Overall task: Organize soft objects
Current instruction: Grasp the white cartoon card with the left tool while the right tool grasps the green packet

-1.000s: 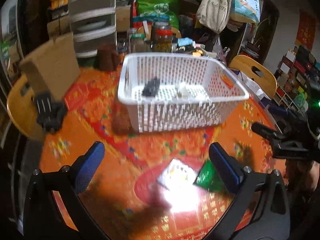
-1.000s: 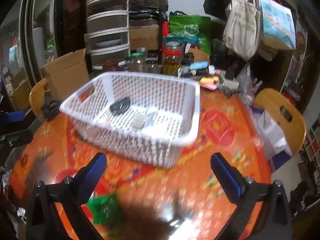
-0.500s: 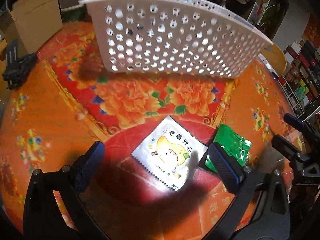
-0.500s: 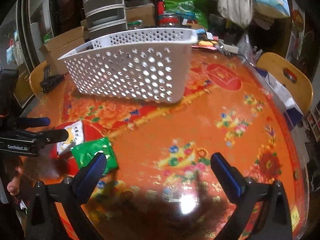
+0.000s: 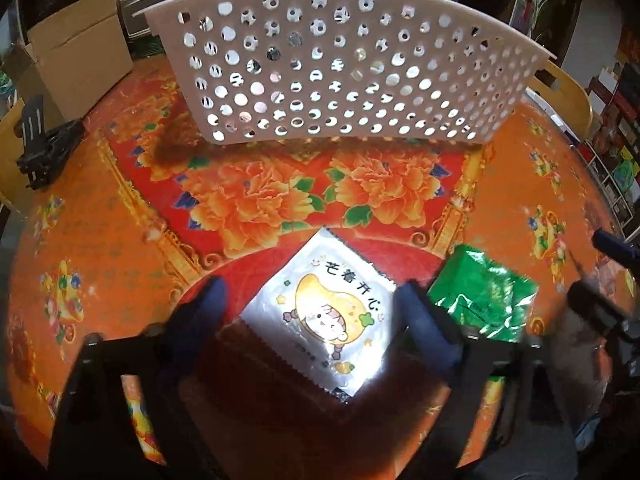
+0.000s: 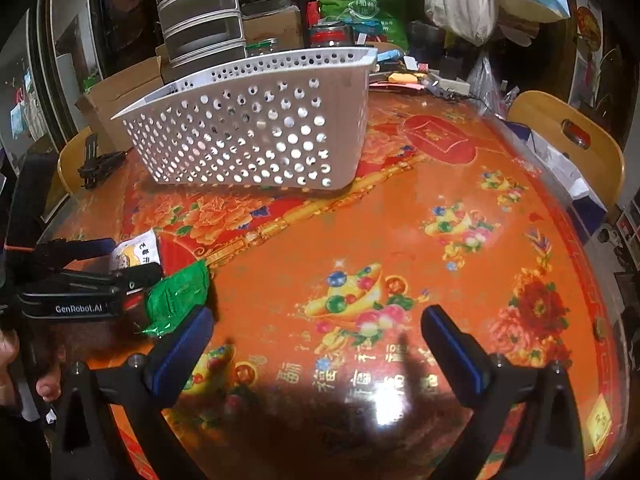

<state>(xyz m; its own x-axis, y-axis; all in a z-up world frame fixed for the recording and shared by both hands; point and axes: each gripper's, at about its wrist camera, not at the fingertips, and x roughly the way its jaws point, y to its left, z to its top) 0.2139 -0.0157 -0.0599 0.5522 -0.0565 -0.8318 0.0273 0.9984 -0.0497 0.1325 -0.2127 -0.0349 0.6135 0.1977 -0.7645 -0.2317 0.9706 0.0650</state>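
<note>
A silver snack packet with a yellow cartoon [image 5: 326,312] lies flat on the orange table. My left gripper [image 5: 316,312] is open and low, its blue fingers on either side of the packet. A green foil packet [image 5: 484,300] lies just right of it, also in the right wrist view [image 6: 176,294]. My right gripper [image 6: 316,340] is open and empty over bare table, right of the green packet. The white perforated basket [image 5: 340,76] stands behind the packets, also in the right wrist view [image 6: 260,128].
A cardboard box [image 5: 68,64] and a black clip [image 5: 44,148] sit at the table's left. Jars, bags and drawers crowd the far side [image 6: 332,32]. A wooden chair [image 6: 568,140] stands at the right edge.
My left gripper has dropped towards the table and come down around the silver packet. My right gripper has lowered too and moved nearer the green packet.
</note>
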